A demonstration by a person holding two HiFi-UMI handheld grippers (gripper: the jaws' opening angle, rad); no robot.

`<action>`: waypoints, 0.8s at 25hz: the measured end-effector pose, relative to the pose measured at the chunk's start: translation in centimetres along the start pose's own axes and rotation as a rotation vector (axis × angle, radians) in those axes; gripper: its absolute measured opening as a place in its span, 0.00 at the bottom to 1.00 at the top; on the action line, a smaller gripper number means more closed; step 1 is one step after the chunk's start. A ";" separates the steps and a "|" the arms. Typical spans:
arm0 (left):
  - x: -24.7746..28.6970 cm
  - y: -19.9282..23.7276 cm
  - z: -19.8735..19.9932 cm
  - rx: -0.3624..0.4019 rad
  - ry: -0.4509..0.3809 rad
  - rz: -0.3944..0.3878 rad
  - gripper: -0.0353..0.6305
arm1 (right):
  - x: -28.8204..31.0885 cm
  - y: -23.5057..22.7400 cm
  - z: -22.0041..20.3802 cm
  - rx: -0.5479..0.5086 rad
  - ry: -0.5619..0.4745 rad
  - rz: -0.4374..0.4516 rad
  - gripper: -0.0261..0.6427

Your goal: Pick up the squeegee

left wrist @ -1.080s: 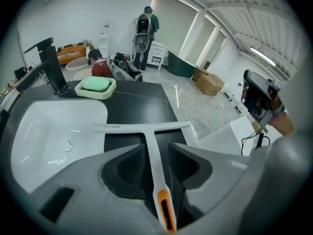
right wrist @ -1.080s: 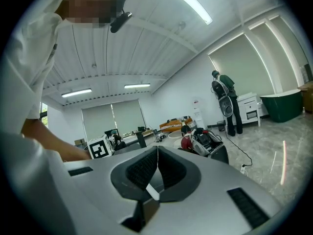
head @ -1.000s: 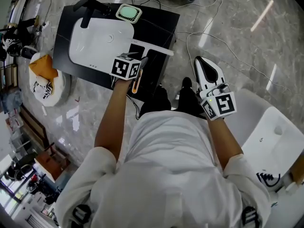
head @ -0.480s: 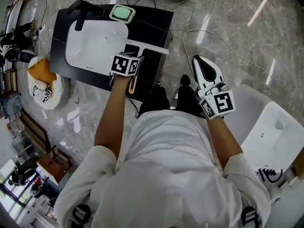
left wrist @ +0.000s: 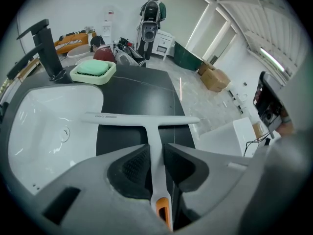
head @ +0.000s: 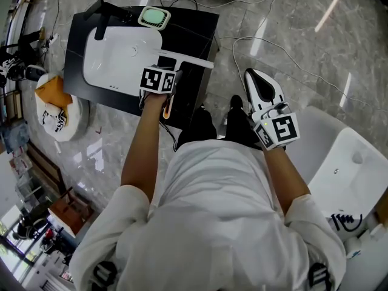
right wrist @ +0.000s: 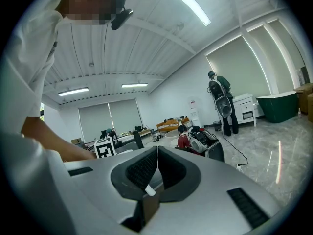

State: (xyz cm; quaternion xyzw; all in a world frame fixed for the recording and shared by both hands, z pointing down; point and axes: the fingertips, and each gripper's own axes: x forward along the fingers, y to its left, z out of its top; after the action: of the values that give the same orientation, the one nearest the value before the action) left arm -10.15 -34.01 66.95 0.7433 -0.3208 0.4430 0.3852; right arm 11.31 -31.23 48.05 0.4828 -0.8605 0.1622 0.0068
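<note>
My left gripper point(left wrist: 155, 153), jaws just closing, pinches the handle of the white T-shaped plastic squeegee point(left wrist: 142, 121), lying along them; my right gripper point(right wrist: 157, 155), farther off, is clenched empty.

Overhead head view, left gripper view — near squeegee point(left wrist: 146, 122)

So the squeegee point(head: 183, 59) lies on the tabletop point(head: 200, 29) just right of the sink point(head: 121, 56), handle toward the near edge. The soap dish point(head: 153, 17) sits behind the sink, with the faucet point(head: 100, 17) left of the dish.
</note>
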 end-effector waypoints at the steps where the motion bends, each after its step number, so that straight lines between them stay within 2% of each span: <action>1: -0.1 0.1 0.0 -0.009 -0.003 0.000 0.20 | 0.0 0.1 0.0 0.000 0.000 0.003 0.06; 12: -1.5 -0.9 0.0 -0.069 -0.073 -0.037 0.19 | -0.2 1.5 0.2 0.011 -0.005 0.025 0.06; 20: -6.7 -1.5 1.7 -0.074 -0.209 -0.060 0.19 | -0.2 2.1 2.4 -0.012 -0.039 0.023 0.06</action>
State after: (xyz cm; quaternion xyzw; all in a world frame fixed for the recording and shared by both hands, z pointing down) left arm -10.87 -33.80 59.91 0.7800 -0.3532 0.3391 0.3898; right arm 10.06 -30.73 45.15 0.4758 -0.8671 0.1476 -0.0088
